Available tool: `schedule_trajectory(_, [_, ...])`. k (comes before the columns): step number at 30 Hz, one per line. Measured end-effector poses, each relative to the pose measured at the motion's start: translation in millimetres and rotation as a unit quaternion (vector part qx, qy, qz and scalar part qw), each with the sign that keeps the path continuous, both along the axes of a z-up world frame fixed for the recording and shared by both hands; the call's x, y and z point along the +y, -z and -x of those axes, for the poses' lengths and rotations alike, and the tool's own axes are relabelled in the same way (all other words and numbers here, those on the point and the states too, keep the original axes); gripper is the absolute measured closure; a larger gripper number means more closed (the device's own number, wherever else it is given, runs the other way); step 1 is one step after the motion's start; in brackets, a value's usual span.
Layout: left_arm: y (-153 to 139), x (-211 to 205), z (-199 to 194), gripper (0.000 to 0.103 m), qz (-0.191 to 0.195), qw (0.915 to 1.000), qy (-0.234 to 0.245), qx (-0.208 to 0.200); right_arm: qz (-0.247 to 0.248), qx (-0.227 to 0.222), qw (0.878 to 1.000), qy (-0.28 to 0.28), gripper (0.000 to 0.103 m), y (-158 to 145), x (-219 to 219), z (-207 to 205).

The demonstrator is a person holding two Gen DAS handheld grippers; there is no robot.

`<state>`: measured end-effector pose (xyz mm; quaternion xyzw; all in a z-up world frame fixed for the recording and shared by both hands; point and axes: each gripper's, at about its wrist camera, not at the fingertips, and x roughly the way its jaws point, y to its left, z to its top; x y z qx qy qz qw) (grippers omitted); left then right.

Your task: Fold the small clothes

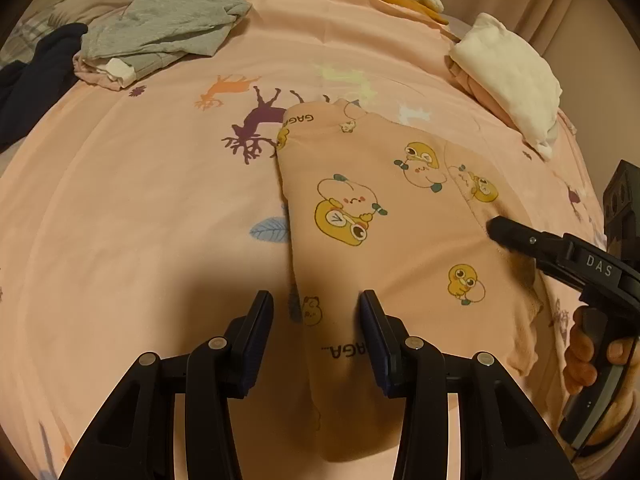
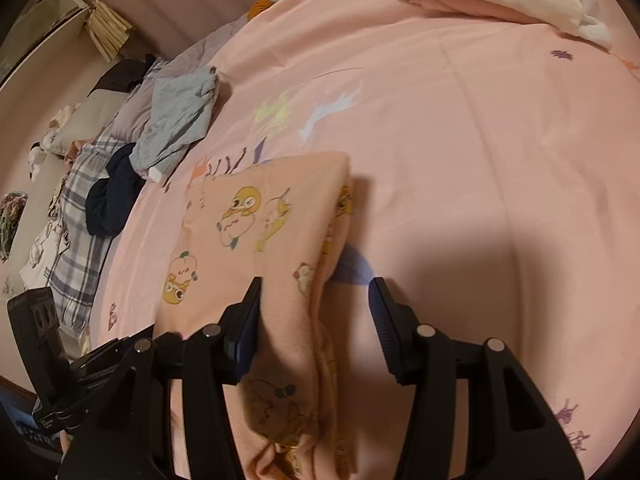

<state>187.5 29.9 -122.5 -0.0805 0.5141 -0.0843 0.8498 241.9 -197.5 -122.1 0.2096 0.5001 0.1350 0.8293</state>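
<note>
Pink bedsheet (image 1: 140,240) printed with deer, a folded peach garment (image 1: 380,208) lying at its middle.

"GAGA" is printed on the garment among yellow cartoon ducks; "DAS" marks the right gripper (image 2: 316,308). The left gripper (image 1: 316,316) hovers over the garment's near end, jaws apart. Right jaws are also apart, straddling a raised fold. Grey clothes (image 1: 160,28) and a cream pile (image 1: 508,76) lie well apart.
</note>
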Motion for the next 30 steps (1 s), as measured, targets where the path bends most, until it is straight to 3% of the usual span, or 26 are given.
schedule_trajectory(30, [-6.9,9.3,21.1,0.060,-0.011,0.9999,-0.004,-0.007,0.022,-0.015,0.999,0.038,0.051,-15.0,-15.8,8.8])
